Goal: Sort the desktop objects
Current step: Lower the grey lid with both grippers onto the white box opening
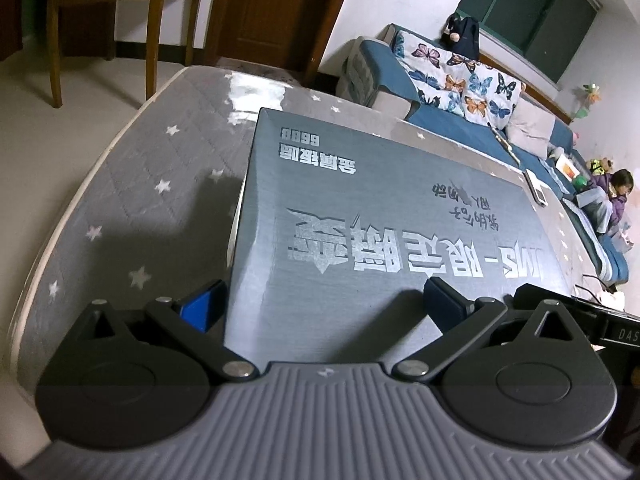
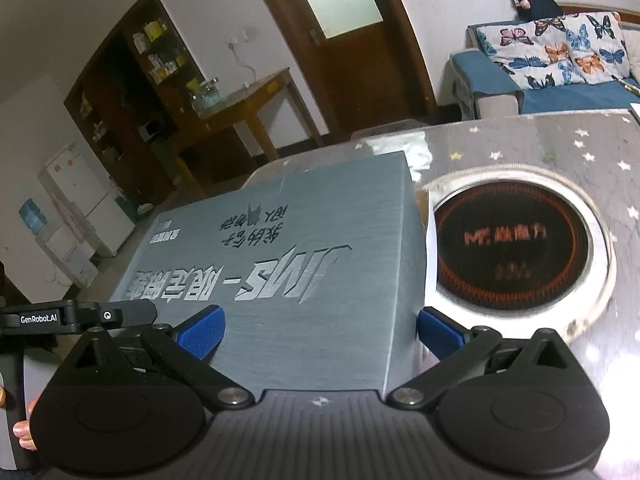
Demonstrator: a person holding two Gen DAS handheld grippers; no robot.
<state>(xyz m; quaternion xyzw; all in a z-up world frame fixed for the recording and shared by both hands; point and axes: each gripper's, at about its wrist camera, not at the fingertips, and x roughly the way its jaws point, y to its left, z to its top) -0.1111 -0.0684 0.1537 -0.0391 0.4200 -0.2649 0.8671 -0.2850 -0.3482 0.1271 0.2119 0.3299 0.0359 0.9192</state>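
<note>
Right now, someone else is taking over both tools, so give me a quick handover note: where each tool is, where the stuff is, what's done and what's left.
Left tool: open wide, fingers either side of the near-left corner of the grey box; whether they touch it is unclear.
Right tool: open wide, straddling the box's near-right corner the same way.
The box lies flat on the star-patterned table, printed lid up, beside the round inset burner.
Done: both tools lined up on the box's near end.
Left: close or press in on the box, then move it to its place. No other items to sort are in view.
</note>
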